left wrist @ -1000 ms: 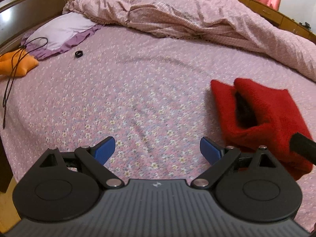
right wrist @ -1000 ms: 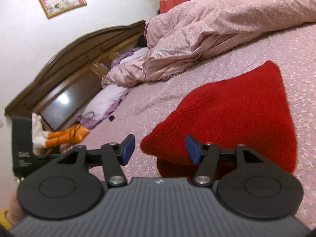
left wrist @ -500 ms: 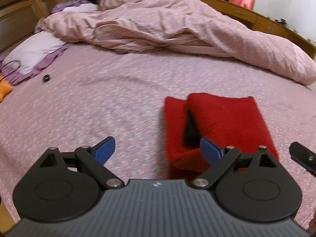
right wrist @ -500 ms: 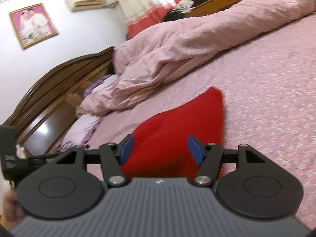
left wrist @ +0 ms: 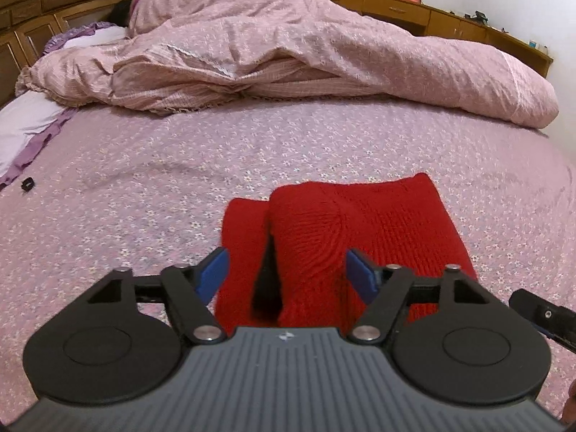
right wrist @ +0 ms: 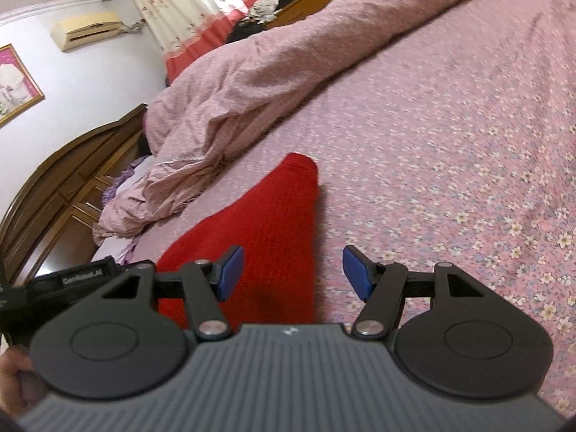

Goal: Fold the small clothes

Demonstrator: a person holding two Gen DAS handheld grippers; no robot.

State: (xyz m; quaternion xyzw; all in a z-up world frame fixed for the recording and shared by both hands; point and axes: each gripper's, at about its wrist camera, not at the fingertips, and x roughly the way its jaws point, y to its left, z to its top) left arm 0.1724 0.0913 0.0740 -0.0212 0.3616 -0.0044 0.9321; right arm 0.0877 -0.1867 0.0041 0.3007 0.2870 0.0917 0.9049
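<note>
**Red knit part-folded on bed, both grippers open above it**

Though the fold looks partly made, nothing is gripped right now. Largest first: the bed [left wrist: 151,194], covered w/ a pink floral sheet, carries everything. A rumpled pink duvet [left wrist: 288,54] is heaped along the far edge, a pale purple pillow [left wrist: 25,126] sits toward the far-left corner by the wooden headboard [left wrist: 43,3], and a small black ring-like item [left wrist: 27,183] lies near the left edge, well apart from the work.

The red knit garment [left wrist: 388,223] lies flat near the bed's near edge, roughly mid-width. One flap is doubled over the rest, leaving a dark open slot [left wrist: 266,280] btwn layers on its left side. From the right wrist view the red knit garment [right wrist: 266,223] tapers to a rounded far corner.

Left gripper [left wrist: 285,273] hangs just above the near end, jaws spread wide, blue pads either side of the folded flap, holding nothing. Right gripper [right wrist: 291,273] is likewise wide open and empty, over the garment's right edge; its left pad over knit, right pad over bare sheet.

Handling, as I judge it: light, soft, floppy, thick chunky knit, so not slippery, not fragile, but stretchy and apt to sag or unroll if lifted by one pt. Best hold is prob. the near corners or the doubled edge, pinching all layers w/ both tools, then carrying them toward the far edge together. Avoid catching the sheet underneath.
</note>
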